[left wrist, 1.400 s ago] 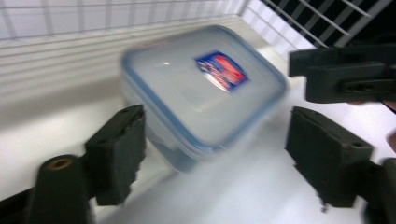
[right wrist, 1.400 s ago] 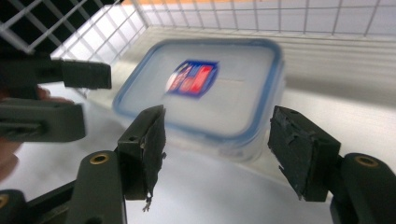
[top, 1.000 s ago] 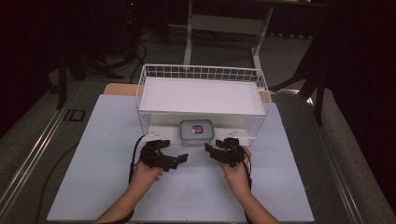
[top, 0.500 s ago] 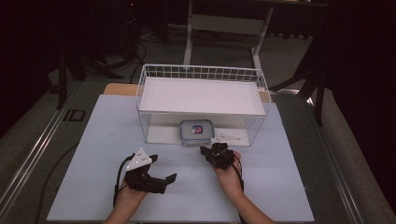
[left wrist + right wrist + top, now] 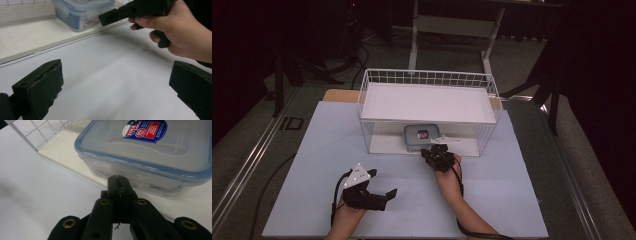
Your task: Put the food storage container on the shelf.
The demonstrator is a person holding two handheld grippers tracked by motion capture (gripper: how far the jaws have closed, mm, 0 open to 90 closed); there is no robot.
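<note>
While white table [image 5: 312,150] fills a dark room: right gripper [image 5: 117,178] pinched shut at container [image 5: 150,152], left gripper [image 5: 384,195] spread wide, holding nothing.

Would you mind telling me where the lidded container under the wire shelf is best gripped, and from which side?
Probably the near latch flap of the container, approached level from the shelf's open front. The deck above bars any reach from overhead, and the flat lid gives jaws nothing to pinch. The right gripper, jaws shut, already points at that side; the left gripper is open.
</note>
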